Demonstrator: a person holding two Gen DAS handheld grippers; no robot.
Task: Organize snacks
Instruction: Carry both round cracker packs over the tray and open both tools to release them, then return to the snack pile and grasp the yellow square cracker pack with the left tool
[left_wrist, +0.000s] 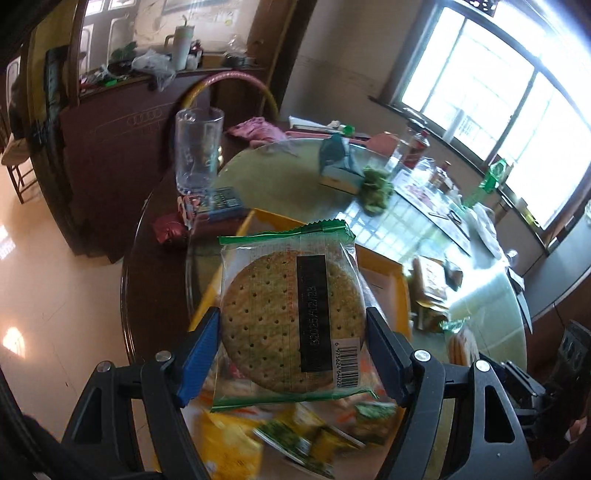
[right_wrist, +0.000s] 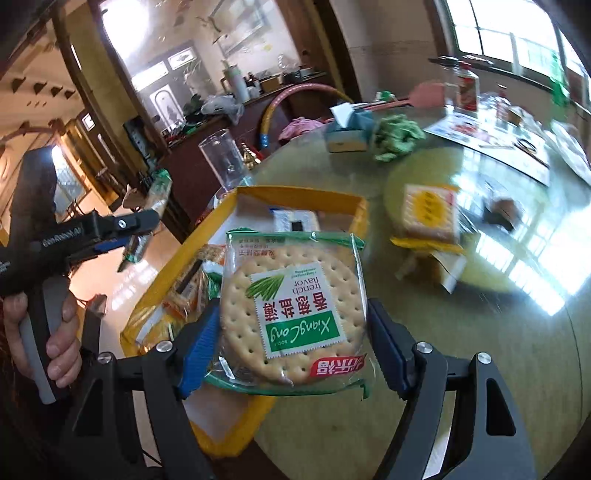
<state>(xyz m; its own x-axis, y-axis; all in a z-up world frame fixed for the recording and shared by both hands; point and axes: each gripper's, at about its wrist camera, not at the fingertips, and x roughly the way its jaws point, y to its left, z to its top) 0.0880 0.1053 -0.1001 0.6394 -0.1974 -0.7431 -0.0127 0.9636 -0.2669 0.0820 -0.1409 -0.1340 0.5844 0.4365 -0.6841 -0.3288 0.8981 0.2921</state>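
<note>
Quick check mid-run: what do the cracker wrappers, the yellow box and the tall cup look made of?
Cracker packet in the right gripper: thin clear plastic film, glossy, biscuit visible through it. The left gripper grips a like packet. Yellow box: likely cardboard, matte folded walls. Tall cup: transparent, glass or clear plastic; cannot tell which.

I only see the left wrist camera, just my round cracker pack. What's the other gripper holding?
Observer: The right gripper is shut on another round cracker pack, its green label facing the camera.
Operator: What's hiding at the box's far end?
Observer: A white packet with a black patch lies inside the yellow box.
Operator: Is my gripper visible there?
Observer: Yes, the left gripper shows at the left edge, a hand around its handle.
</note>
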